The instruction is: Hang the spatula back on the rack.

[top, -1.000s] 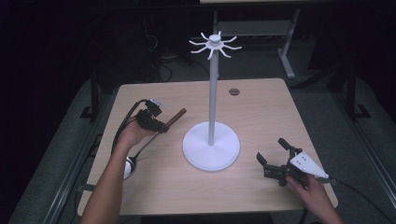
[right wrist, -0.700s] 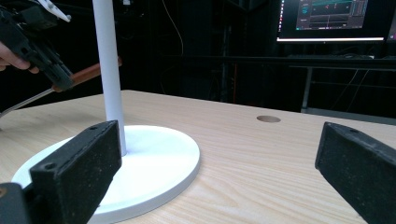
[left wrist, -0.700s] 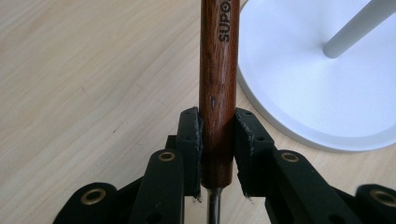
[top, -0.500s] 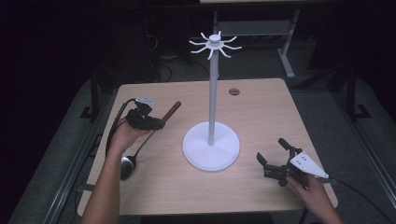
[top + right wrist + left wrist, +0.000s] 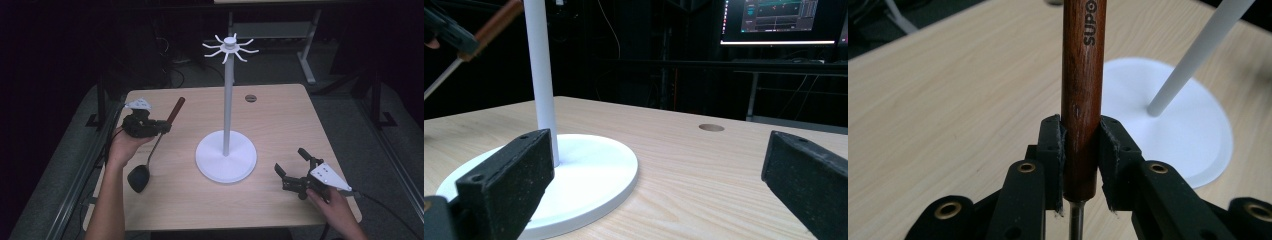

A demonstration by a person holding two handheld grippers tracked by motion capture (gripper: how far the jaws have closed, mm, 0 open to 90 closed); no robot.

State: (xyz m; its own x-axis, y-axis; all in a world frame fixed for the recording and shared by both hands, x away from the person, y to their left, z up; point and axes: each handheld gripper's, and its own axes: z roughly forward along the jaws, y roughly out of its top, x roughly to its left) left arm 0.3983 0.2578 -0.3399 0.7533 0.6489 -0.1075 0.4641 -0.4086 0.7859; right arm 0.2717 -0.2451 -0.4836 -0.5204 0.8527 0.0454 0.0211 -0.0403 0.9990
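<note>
Now the left gripper (image 5: 162,127), clamped on the ladle (image 5: 150,155) handle, has raised it off the table (image 5: 280,115). Probably hanging on the stand (image 5: 227,100) comes next; the right gripper (image 5: 290,172) rests open.

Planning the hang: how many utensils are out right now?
1: a ladle, its wooden handle clamped in the left gripper, bowl hanging low left of the white stand. None seen elsewhere.

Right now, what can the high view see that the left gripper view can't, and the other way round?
The high view alone takes in the ladle's black bowl, the hooks on top of the stand and the right gripper, open near the table's edge. The left gripper view alone gives the close grip: the left gripper shut on the wooden handle, with lettering on it. Both share that handle, the stand's white base and the table.
</note>
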